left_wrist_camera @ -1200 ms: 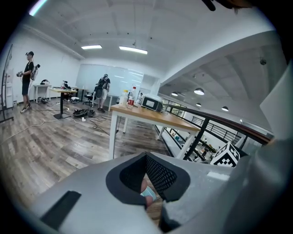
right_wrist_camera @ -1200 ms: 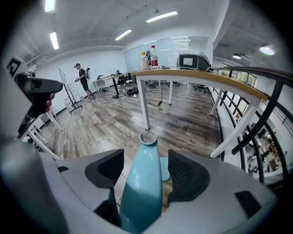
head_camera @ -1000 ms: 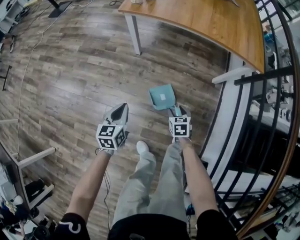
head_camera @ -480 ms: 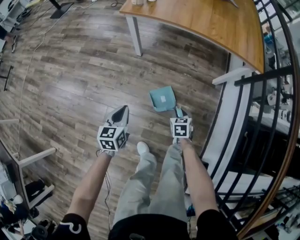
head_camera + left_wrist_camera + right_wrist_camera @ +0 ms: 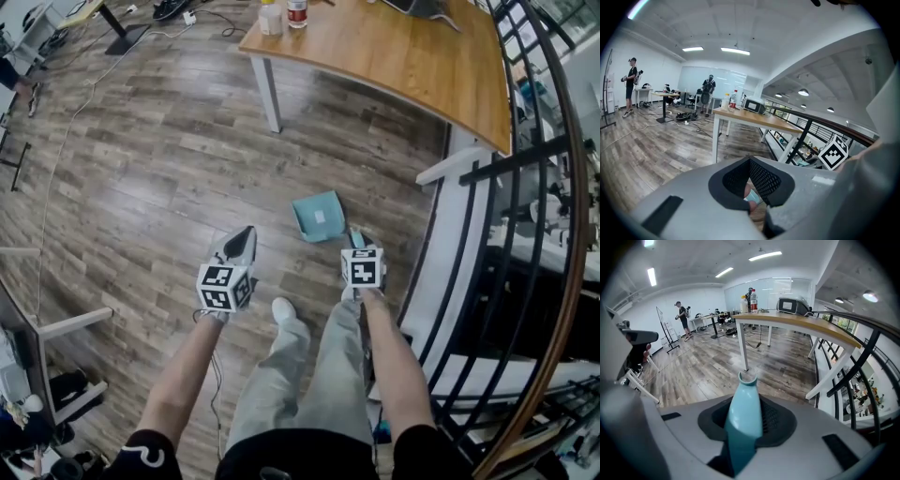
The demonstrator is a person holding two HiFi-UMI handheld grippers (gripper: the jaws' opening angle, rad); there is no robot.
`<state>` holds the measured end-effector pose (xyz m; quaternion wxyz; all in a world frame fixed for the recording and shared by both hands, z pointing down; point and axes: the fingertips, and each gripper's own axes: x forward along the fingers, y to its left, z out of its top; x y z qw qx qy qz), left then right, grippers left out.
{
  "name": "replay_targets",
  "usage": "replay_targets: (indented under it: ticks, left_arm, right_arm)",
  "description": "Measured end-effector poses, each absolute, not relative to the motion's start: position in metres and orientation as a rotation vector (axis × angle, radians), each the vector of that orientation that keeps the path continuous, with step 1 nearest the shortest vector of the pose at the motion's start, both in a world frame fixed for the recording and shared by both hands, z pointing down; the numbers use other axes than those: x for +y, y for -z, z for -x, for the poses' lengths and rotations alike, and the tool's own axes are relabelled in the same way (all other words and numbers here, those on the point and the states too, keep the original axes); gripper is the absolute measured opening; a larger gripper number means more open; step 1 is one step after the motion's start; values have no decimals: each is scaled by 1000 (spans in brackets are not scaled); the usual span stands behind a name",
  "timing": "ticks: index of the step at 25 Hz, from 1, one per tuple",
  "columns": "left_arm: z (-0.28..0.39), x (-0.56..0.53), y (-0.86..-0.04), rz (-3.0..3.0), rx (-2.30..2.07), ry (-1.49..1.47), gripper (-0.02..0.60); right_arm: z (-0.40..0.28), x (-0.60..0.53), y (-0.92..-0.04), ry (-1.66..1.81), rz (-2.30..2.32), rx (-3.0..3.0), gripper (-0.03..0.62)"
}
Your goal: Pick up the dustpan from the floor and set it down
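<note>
The teal dustpan (image 5: 319,216) hangs tilted just above the wood floor, its pan pointing away from me. My right gripper (image 5: 357,236) is shut on its handle (image 5: 744,413), which sticks out between the black pads toward the table. Those jaws have just been closing on that handle. My left gripper (image 5: 246,234) hovers to the dustpan's left, apart from it, with its fingers drawn to a point and nothing held. A sliver of the teal pan shows through the left gripper's pads (image 5: 761,180).
A wooden table (image 5: 403,56) with bottles (image 5: 271,16) stands ahead on white legs (image 5: 265,80). A black railing (image 5: 525,187) and a white ledge run close along the right. My shoe (image 5: 283,309) is below the grippers. People (image 5: 631,84) stand far off.
The right gripper's jaws closed on the dustpan handle, and it has risen with the dustpan. The left gripper has risen a little too. More of the table now shows.
</note>
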<state>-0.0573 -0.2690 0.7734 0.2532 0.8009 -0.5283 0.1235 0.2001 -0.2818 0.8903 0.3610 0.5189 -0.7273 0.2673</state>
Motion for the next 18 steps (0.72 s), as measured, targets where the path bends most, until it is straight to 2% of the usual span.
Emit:
replay_targets:
  ticks: [7,18]
  left_arm:
    - [54,-252,-733,-2194,-1440,-311,-3]
    - [63,-241,-626,-2282,-1463,-246,-3]
  right_arm:
    - [-202,-272,-827,-661,-1320,-1924,86]
    - [-207,-267,-693,-636,-1390,-1990,86]
